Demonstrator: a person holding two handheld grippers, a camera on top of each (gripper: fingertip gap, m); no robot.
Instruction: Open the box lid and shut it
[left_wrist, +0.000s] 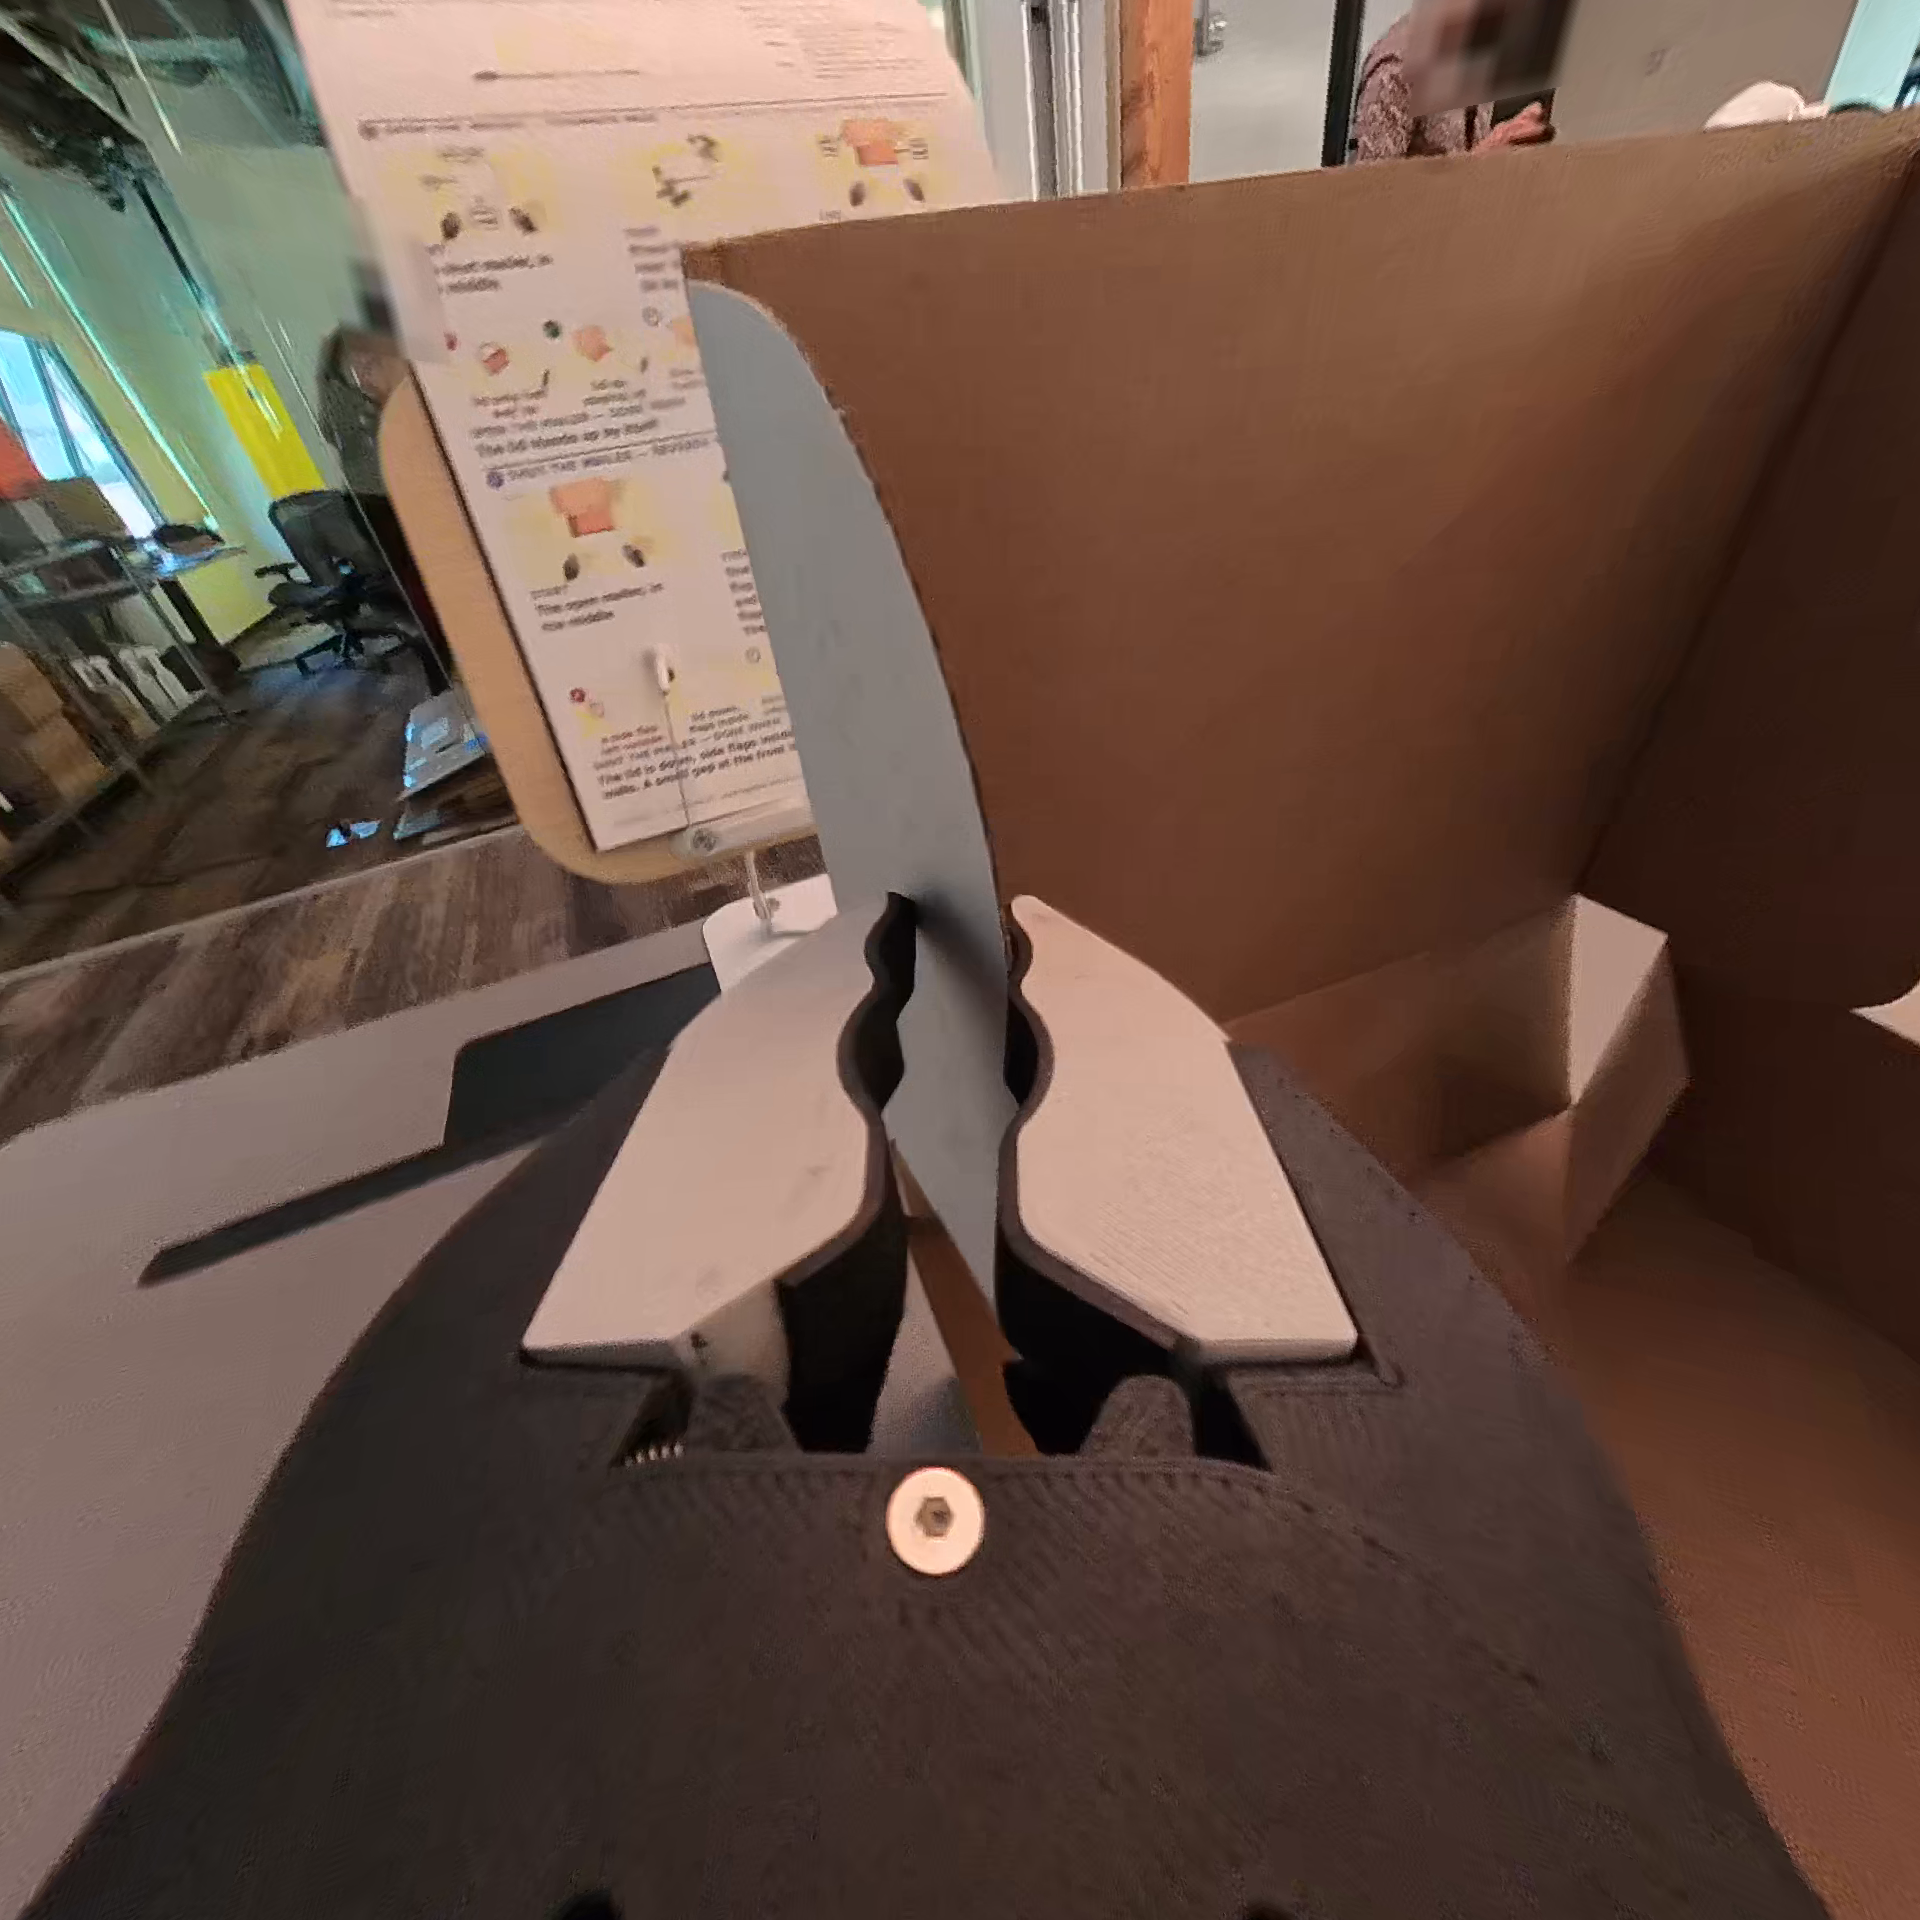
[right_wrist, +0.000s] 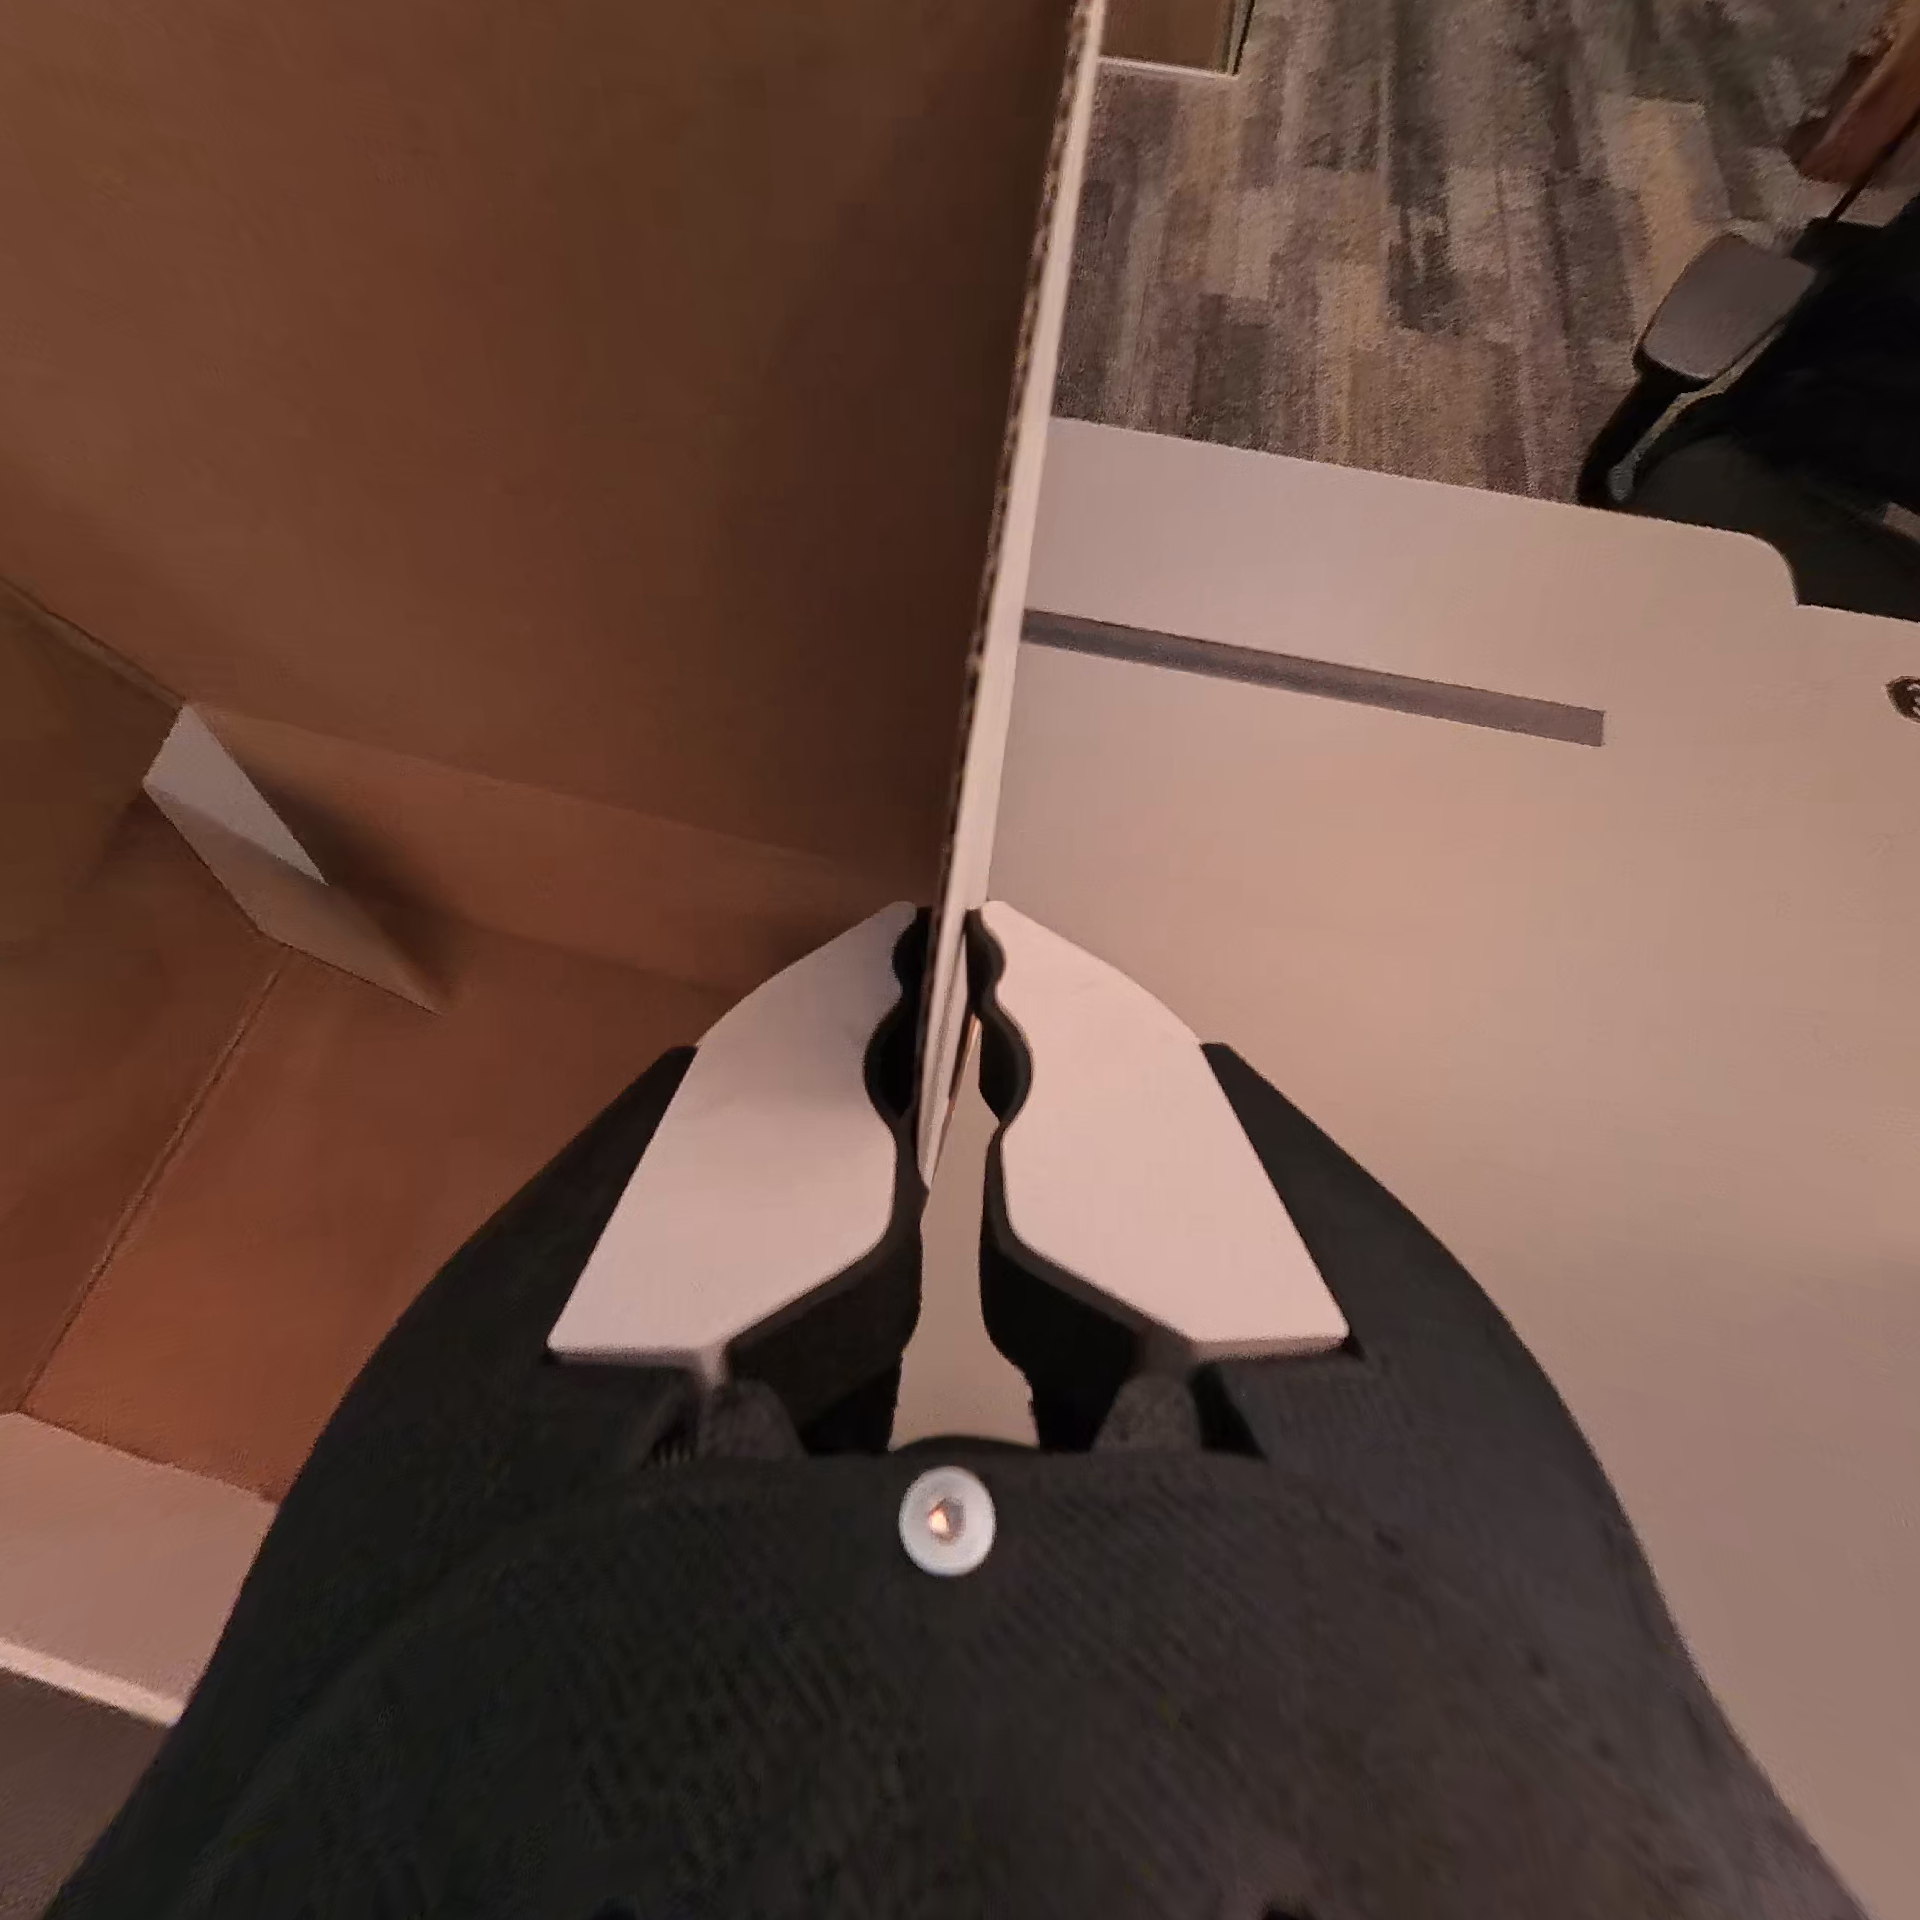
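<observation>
A cardboard box with a brown inside and a pale outside stands open on the table. Its lid (left_wrist: 1299, 540) stands upright. My left gripper (left_wrist: 951, 935) is shut on the lid's left side flap (left_wrist: 842, 644), which stands edge-on and shows its pale grey-blue outer face. My right gripper (right_wrist: 943, 925) is shut on the lid's right side flap (right_wrist: 1023, 520), also edge-on, with the brown inside (right_wrist: 520, 416) to its left. The box's brown floor (left_wrist: 1714, 1507) lies below and to the right of the left gripper.
A pale table (right_wrist: 1403, 987) carries the box, with a dark stripe (right_wrist: 1309, 675) on it. An instruction sheet on a board (left_wrist: 623, 416) stands behind the box at left. A black office chair (right_wrist: 1766, 343) sits beyond the table's far edge. A person (left_wrist: 1455, 94) stands far behind.
</observation>
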